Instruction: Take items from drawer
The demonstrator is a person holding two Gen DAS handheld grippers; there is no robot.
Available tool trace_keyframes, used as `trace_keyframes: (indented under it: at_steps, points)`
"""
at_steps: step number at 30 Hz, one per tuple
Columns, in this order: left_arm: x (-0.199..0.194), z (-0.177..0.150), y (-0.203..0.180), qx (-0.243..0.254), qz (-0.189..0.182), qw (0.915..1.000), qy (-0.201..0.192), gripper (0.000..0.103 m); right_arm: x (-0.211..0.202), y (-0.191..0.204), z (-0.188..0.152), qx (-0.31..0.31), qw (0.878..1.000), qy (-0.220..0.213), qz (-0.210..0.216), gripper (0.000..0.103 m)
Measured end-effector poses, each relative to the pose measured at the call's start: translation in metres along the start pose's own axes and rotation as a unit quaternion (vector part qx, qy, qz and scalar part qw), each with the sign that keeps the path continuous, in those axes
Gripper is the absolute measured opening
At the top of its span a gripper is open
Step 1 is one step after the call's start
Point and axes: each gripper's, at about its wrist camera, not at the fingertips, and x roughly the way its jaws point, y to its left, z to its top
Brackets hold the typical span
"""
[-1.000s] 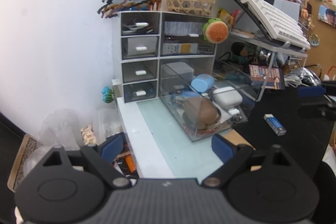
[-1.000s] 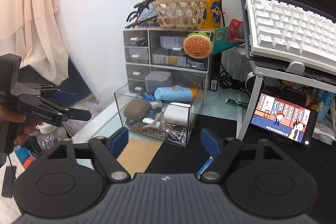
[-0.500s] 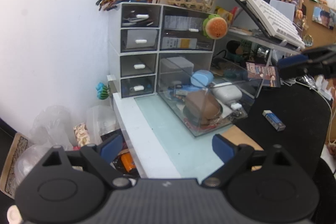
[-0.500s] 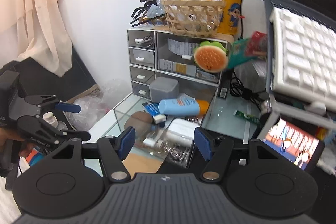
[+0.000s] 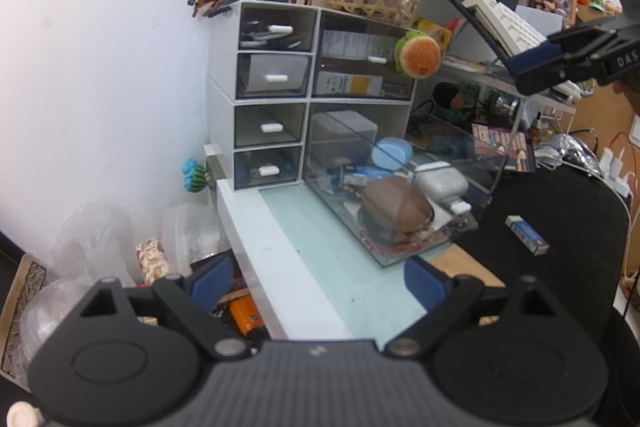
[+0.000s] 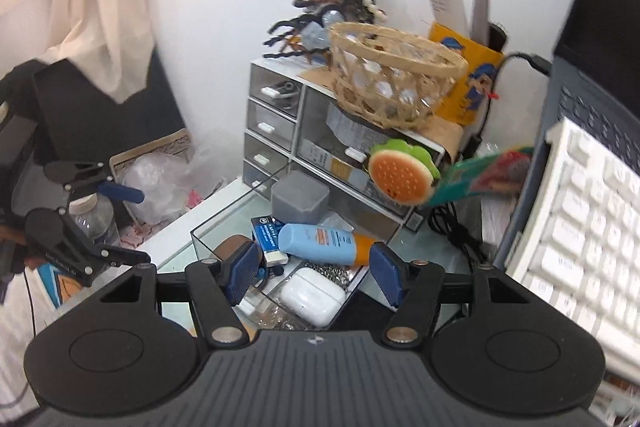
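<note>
While both grippers [image 5: 316, 277] [image 6: 314, 269] hang open and empty, I hover my right above the pulled-out drawer [image 6: 280, 267], choosing an item.

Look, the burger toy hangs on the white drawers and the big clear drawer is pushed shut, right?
Not quite. The burger toy does hang on the white drawers, but the big clear drawer is pulled out, with its things showing inside. The left wrist view shows this.
</note>
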Motion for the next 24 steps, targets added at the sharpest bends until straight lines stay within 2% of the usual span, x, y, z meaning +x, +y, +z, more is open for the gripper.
trace_keyframes:
  at_steps: [2, 4, 8, 10, 13, 18, 24]
  points:
    - [0.051, 0.029, -0.031, 0.002, 0.000, 1.0000, 0.000, 0.095, 0.001, -0.002, 0.003, -0.016, 1.000, 0.003, 0.004, 0.066]
    - [0.071, 0.040, -0.051, 0.003, 0.000, 1.0000, 0.000, 0.095, 0.008, -0.001, 0.008, -0.031, 1.000, 0.002, 0.004, 0.067]
    - [0.066, 0.047, -0.080, -0.002, 0.000, 1.0000, 0.000, 0.095, 0.017, 0.002, 0.002, -0.065, 0.998, 0.002, -0.008, 0.071]
    - [0.063, 0.051, -0.091, -0.008, -0.004, 1.0000, 0.000, 0.095, 0.019, 0.004, 0.001, -0.083, 0.997, -0.003, -0.001, 0.085]
    - [0.062, 0.053, -0.103, -0.016, -0.008, 0.9998, -0.002, 0.095, 0.023, 0.007, -0.001, -0.108, 0.994, -0.007, 0.008, 0.091]
    - [0.057, 0.053, -0.126, -0.017, -0.010, 0.9998, -0.003, 0.095, 0.039, 0.006, 0.010, -0.115, 0.993, 0.032, 0.021, 0.092]
    - [0.059, 0.051, -0.133, -0.020, -0.012, 0.9997, -0.003, 0.095, 0.059, 0.004, 0.022, -0.123, 0.989, 0.079, 0.037, 0.091]
